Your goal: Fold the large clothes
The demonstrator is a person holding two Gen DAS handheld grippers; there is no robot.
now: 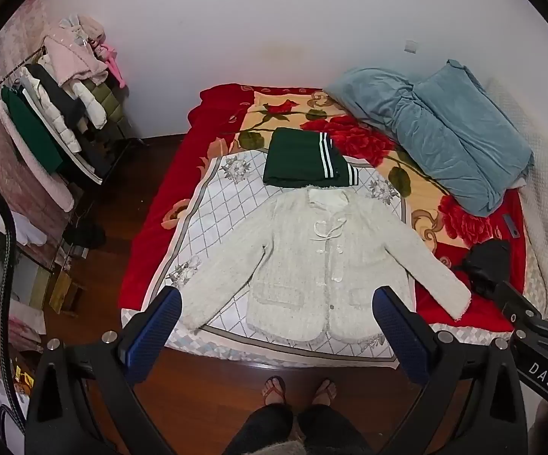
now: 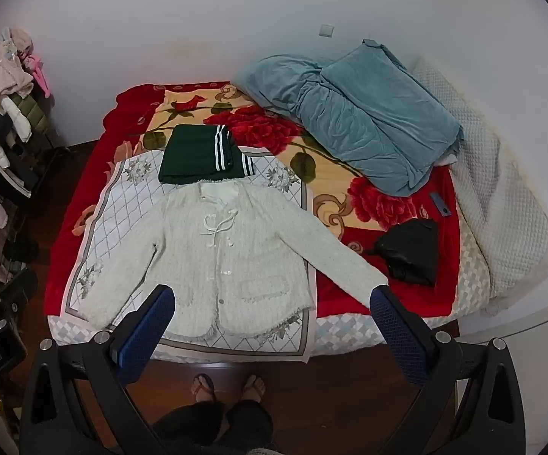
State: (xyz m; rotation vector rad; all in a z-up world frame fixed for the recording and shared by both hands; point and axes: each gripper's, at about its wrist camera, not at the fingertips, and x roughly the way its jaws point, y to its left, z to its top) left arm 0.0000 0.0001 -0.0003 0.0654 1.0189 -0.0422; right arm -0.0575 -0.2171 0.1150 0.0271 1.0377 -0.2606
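A white knit jacket [image 1: 312, 261] lies flat, front up, sleeves spread, on a white patterned cloth [image 1: 217, 204] at the near edge of the bed; it also shows in the right wrist view [image 2: 228, 250]. A folded dark green garment with white stripes [image 1: 304, 157] lies just beyond its collar, and also shows in the right wrist view [image 2: 202, 153]. My left gripper [image 1: 277, 311] is open and empty, held above the jacket's hem. My right gripper [image 2: 270, 309] is open and empty, held above the hem and the right sleeve cuff.
A blue quilt [image 1: 437, 129] is heaped at the bed's far right. A black bag [image 2: 410, 252] and a small blue object [image 2: 440, 203] lie on the red floral blanket [image 2: 368, 197]. A clothes rack [image 1: 58, 113] stands at left. The person's feet [image 1: 296, 390] are on the wooden floor.
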